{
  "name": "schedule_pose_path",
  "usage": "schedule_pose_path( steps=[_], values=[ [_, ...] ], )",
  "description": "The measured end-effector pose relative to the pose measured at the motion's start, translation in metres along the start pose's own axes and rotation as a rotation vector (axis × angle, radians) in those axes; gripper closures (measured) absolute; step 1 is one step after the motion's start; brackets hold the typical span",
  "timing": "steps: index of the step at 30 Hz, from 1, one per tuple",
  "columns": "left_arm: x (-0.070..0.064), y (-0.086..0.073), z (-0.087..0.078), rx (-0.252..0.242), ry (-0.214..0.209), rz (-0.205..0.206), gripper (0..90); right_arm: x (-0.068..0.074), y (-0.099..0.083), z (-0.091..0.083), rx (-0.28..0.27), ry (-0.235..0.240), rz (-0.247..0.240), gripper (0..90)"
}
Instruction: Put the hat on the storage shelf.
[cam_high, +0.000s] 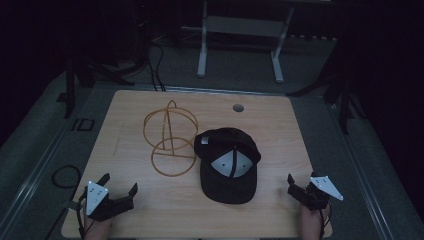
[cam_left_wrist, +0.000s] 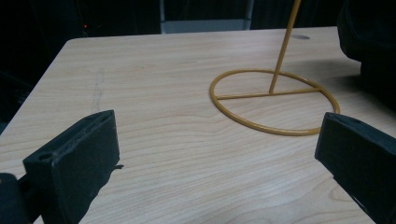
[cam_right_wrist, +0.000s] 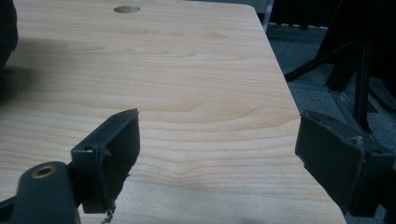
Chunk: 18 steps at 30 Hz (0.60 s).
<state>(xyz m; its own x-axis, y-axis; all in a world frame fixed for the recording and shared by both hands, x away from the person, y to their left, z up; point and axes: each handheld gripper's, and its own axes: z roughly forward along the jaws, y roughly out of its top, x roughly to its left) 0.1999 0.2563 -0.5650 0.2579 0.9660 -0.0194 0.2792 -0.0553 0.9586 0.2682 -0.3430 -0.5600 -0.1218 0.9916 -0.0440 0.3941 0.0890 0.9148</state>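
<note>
cap (cam_high: 227, 165): mid-tabletop (cam_high: 280, 125), just right of wire stand (cam_high: 170, 137) | left claw (cam_high: 119, 192): spread, empty, near left edge | right claw (cam_high: 298, 189): spread, empty, near right | handling: likely light, soft crown, stiffer brim; pinch brim edge

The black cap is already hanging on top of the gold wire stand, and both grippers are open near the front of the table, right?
Not quite. In the high view the black cap lies flat on the table, beside the gold wire stand, not on top of it. The rest holds: the left gripper and right gripper are both open near the front edge.
</note>
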Motion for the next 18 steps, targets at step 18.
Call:
schedule_pose_path(
  steps=[18],
  values=[
    [-0.006,0.001,0.000,0.025,-0.066,-0.017,0.2,0.017,0.045,-0.025,-0.033,0.127,-0.025,13.5]
  ],
)
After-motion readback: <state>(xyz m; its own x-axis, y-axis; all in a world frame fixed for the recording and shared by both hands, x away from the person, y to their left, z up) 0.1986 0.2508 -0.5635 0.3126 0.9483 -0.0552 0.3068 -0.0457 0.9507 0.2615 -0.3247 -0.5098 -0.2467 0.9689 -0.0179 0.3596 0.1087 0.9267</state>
